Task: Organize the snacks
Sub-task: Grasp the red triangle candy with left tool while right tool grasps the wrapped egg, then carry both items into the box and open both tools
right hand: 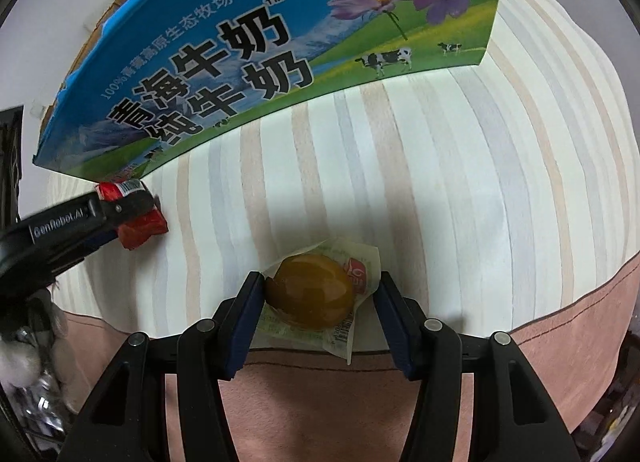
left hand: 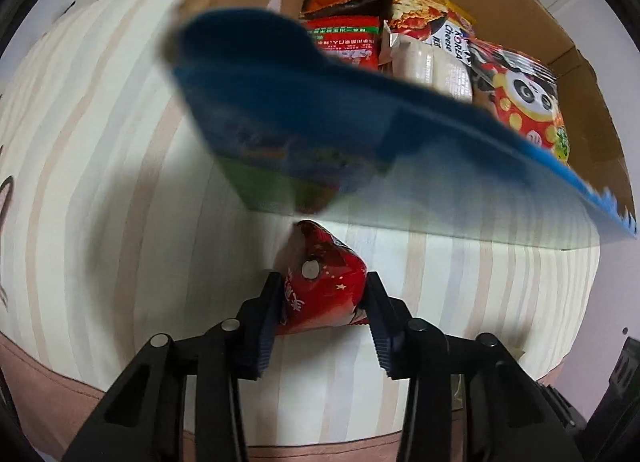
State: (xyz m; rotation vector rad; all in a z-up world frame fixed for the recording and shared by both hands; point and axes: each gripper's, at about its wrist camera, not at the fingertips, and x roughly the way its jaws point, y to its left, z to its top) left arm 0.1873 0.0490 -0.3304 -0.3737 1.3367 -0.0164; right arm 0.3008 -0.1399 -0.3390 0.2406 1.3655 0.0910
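Nearest in the left wrist view, the left gripper (left hand: 323, 294) is clamped on a small red snack packet (left hand: 320, 294), both fingers pressing its sides as it lies on a striped bed (left hand: 100, 182). In the right wrist view, the right gripper (right hand: 318, 294) stands partly open around a brown egg in a clear wrapper (right hand: 312, 294); the left finger touches the egg, while the right finger sits just beside the wrapper's edge. The egg lies near the bed's pink border (right hand: 560, 326). Farther back stands a blue milk carton box (left hand: 360, 134), open at the top, holding several snack bags (left hand: 528, 98).
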